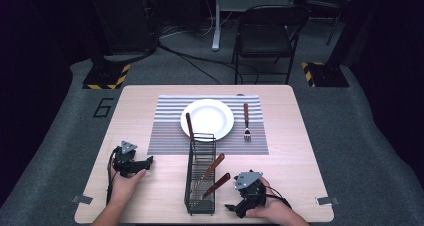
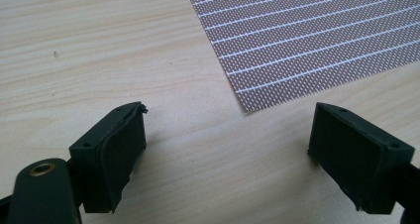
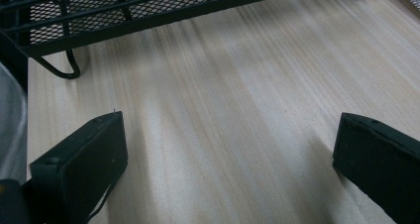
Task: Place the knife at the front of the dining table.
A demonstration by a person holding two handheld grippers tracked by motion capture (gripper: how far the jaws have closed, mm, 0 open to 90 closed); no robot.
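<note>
Both grippers sitting idle on the desk, jaws spread wide, holding nothing.

Light wood desk is carrying a grey striped placemat at the far centre, with a white round plate lying on it and a wooden-handled fork lying just right of the plate, tines toward the person. Black wire-mesh caddy is standing near-centre, in front of the mat; three wooden-handled utensils are leaning out of it, one reaching over the plate's rim. Left gripper is resting left of the caddy, jaws pointing at the mat corner, bare desk between them. Right gripper is resting just right of the caddy's near end, jaws facing its mesh base, which is standing directly in its way.
</note>
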